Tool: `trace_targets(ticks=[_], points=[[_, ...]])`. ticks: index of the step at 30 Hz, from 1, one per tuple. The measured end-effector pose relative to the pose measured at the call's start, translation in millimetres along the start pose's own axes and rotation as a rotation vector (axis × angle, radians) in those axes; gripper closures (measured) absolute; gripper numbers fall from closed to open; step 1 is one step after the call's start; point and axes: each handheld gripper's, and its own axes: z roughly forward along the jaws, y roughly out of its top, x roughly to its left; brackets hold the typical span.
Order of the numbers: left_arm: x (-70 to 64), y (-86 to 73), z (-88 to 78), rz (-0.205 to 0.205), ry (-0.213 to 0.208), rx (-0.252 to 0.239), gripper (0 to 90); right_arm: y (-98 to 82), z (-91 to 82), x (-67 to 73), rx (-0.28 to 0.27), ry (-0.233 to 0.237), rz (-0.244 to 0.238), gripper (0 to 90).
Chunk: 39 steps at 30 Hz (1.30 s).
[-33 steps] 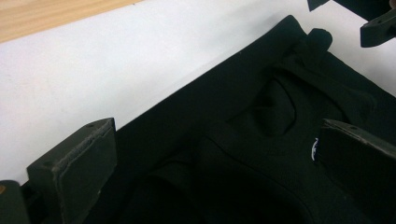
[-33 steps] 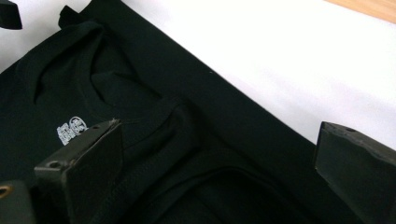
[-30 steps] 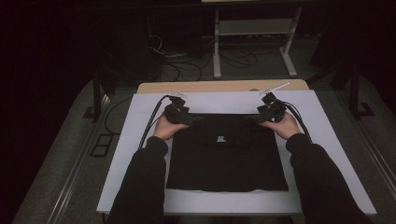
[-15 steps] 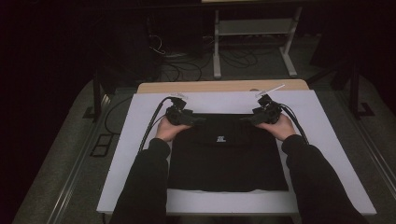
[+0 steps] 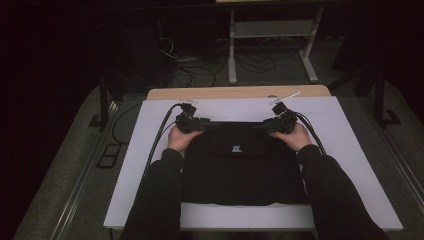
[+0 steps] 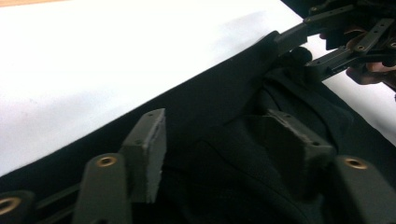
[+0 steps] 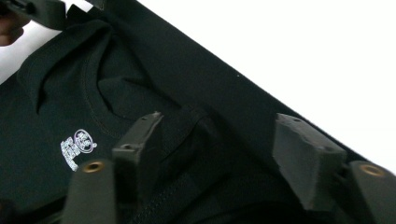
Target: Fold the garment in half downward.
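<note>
While the soft, light black cotton T-shirt lies flat on the white desk, my left gripper and right gripper, half closing, straddle its shoulder folds without pinching yet.

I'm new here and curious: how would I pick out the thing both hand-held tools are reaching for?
Start at the white board covering the table. On its middle lies a folded black T-shirt, the far edge lying between the left gripper and the right gripper. It is the sole dark cloth there, with a small white logo below the collar.
</note>
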Motion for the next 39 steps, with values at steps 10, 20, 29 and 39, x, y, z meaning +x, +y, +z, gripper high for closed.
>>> trace_targets(ticks=[10, 20, 29, 39], points=[[7.6, -5.3, 5.6, -0.021, -0.015, 0.028, 55.6, -3.4, 6.6, -5.6, 0.021, 0.026, 0.019, 48.5], [2.5, -6.7, 11.0, -0.009, -0.055, 0.061, 83.7, -4.5, 5.6, -5.3, 0.036, 0.061, 0.009, 82.0], [-5.1, 0.9, -1.1, 0.002, -0.051, 0.029, 86.6, -1.1, -4.8, -0.1, 0.003, 0.067, -0.013, 83.5], [-23.3, 12.2, -20.5, 0.038, -0.036, -0.014, 86.5, 4.6, -26.0, 8.8, -0.052, 0.067, -0.032, 83.5]])
